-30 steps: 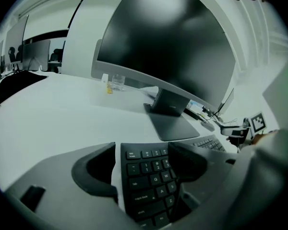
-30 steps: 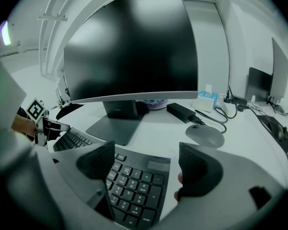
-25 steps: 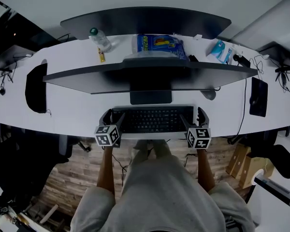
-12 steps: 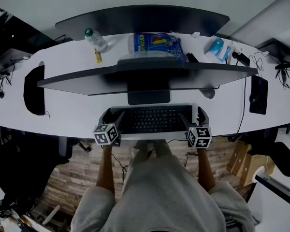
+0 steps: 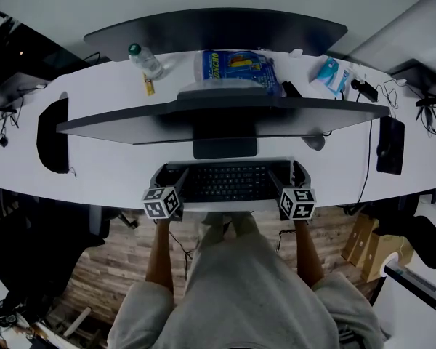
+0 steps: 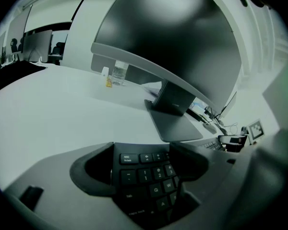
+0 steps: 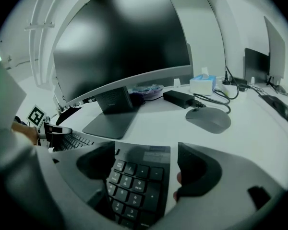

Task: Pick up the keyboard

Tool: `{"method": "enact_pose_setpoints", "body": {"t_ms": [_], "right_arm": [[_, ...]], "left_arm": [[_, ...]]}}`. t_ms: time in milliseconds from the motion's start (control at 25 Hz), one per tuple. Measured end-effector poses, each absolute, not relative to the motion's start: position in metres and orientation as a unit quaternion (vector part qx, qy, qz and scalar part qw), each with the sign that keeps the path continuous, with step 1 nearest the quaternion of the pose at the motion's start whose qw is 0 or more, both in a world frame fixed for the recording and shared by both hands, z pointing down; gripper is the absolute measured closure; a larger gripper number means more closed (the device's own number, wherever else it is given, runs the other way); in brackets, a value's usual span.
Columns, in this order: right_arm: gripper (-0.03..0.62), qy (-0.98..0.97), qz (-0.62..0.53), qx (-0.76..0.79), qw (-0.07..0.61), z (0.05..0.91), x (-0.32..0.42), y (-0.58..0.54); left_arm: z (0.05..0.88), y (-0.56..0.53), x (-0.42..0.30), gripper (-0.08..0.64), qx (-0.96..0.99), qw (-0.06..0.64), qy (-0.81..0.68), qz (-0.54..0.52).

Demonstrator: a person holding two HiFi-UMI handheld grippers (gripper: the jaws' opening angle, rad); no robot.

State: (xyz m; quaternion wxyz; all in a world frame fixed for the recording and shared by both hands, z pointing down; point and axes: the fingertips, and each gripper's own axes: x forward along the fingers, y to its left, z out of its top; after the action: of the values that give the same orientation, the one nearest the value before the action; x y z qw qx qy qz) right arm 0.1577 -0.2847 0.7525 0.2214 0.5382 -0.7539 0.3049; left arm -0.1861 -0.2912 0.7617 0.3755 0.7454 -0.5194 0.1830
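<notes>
Right hand-held gripper [image 5: 286,173] nudged inward; left hand-held gripper [image 5: 168,173] level; both jaws apart, straddling keyboard [image 5: 227,182] ends

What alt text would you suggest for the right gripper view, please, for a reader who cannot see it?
The right gripper holds its jaws apart with the number-pad end of a black keyboard between them, on a white desk. Behind it are a large dark curved monitor on its stand and, to the right, a grey mouse.
</notes>
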Motion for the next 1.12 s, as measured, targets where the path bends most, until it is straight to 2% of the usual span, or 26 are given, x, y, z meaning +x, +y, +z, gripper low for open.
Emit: {"method": "enact_pose_setpoints", "body": {"t_ms": [560,1120], "right_arm": [[0.228,-0.75,0.338,0.527,0.212,0.768,0.153,-0.293],[0.233,-0.737,0.373,0.524,0.209,0.772,0.151,-0.29]], "left_arm": [[0.762,-0.292,-0.186,0.224,0.743,0.372,-0.523,0.188],[0.762,-0.291,-0.185,0.224,0.74,0.374,-0.526,0.19]]}}
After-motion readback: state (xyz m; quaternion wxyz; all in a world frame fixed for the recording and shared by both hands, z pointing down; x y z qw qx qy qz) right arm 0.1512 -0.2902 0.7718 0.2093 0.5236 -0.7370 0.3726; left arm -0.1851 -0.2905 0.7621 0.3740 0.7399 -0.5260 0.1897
